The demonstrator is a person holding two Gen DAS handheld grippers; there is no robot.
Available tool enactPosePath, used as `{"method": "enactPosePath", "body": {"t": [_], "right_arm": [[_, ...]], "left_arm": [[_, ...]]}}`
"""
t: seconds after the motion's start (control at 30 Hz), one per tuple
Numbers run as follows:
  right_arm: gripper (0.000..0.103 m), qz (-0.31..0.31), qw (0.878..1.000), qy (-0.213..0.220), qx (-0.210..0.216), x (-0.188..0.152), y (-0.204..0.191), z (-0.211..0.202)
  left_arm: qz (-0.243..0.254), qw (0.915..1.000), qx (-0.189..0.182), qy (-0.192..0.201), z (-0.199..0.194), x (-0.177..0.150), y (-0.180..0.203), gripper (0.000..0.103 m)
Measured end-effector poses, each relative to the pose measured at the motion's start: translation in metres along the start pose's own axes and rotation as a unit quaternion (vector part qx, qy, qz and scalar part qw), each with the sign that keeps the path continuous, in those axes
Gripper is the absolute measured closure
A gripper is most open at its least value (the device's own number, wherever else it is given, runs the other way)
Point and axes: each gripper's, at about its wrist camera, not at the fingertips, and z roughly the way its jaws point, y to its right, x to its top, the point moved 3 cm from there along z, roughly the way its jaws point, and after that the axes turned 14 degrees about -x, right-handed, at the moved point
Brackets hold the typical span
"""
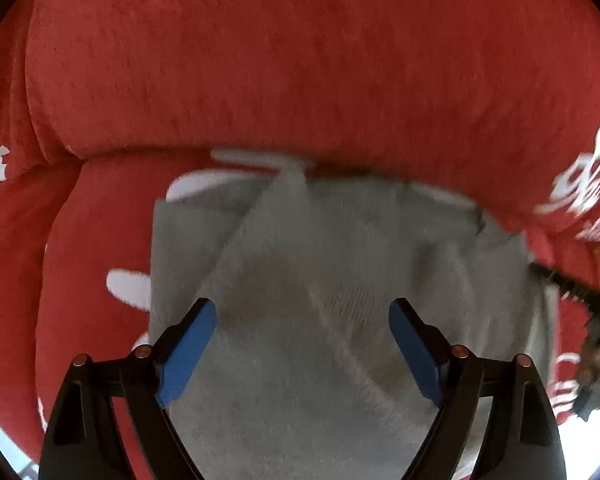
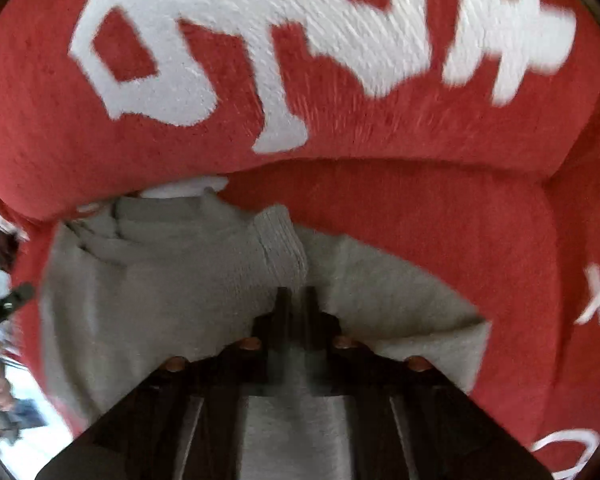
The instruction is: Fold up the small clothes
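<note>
A small grey knit garment (image 1: 320,280) lies on a red plush seat. In the left wrist view my left gripper (image 1: 302,310) hangs open just above it, blue pads (image 1: 188,352) spread wide with grey cloth between and below them. In the right wrist view my right gripper (image 2: 296,294) is shut on a fold of the grey garment (image 2: 160,280), near a ribbed cuff (image 2: 280,240) that stands up just beyond the fingertips. The cloth bunches on both sides of the fingers.
The red cushion with large white lettering (image 2: 260,40) rises as a backrest behind the garment, and red seat fabric (image 1: 260,60) surrounds it. Blurred objects (image 2: 4,320) and a bright floor show at the left edge of the right wrist view.
</note>
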Motion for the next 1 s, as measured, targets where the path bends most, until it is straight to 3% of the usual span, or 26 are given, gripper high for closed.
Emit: {"method": "enactPosePath", "body": {"t": [0.1,0.13,0.2,0.23,0.3,0.33,0.47,0.53,0.57,0.6,0.73,0.87,1.0], "right_arm": [[0.096,0.041,0.998,-0.018,-0.041,0.004,0.022,0.004],[0.095,0.052,0.998,-0.009,-0.035,0.005,0.027,-0.002],[0.091,0.061,0.998,0.012,0.032,0.004,0.025,-0.017],[0.086,0.051,0.996,0.014,0.071,0.002,0.016,-0.025],[0.047,0.01,0.993,0.006,0.115,-0.002,-0.014,-0.031],[0.044,-0.017,0.991,0.002,0.134,-0.004,-0.038,-0.032],[0.045,-0.068,0.983,0.001,0.17,-0.005,-0.107,-0.029],[0.047,-0.09,0.985,-0.009,0.147,-0.007,-0.136,-0.014],[0.08,-0.104,0.986,-0.023,0.131,-0.01,-0.159,-0.006],[0.099,-0.114,0.987,-0.028,0.113,-0.012,-0.166,0.003],[0.099,-0.099,0.99,0.032,0.09,0.0,-0.163,-0.009],[0.098,-0.08,0.992,-0.002,0.099,0.007,-0.156,0.006],[0.074,-0.053,0.995,0.033,0.075,-0.004,-0.111,-0.024]], "left_arm": [[-0.009,0.9999,0.005,-0.004,0.003,-0.011,-0.002,0.015],[-0.012,0.9999,0.008,-0.001,0.001,-0.014,-0.002,0.015],[-0.013,0.9998,0.017,0.005,-0.003,-0.018,-0.003,0.015],[-0.012,0.9996,0.024,0.007,-0.005,-0.021,-0.003,0.015],[-0.011,0.9993,0.034,0.007,-0.005,-0.025,-0.001,0.015],[-0.012,0.9992,0.038,0.007,-0.005,-0.027,0.0,0.015],[-0.018,0.999,0.041,0.005,-0.003,-0.037,0.003,0.015],[-0.021,0.9988,0.043,0.005,-0.002,-0.043,0.004,0.015],[-0.024,0.9988,0.043,0.004,-0.001,-0.046,0.004,0.015],[-0.025,0.9988,0.041,0.004,-0.002,-0.048,0.005,0.015],[-0.018,0.9989,0.043,0.005,0.0,-0.052,0.004,0.015],[-0.024,0.9988,0.042,0.011,-0.002,-0.05,0.003,0.015],[-0.003,0.9987,0.041,0.031,-0.013,-0.034,0.008,0.015]]}}
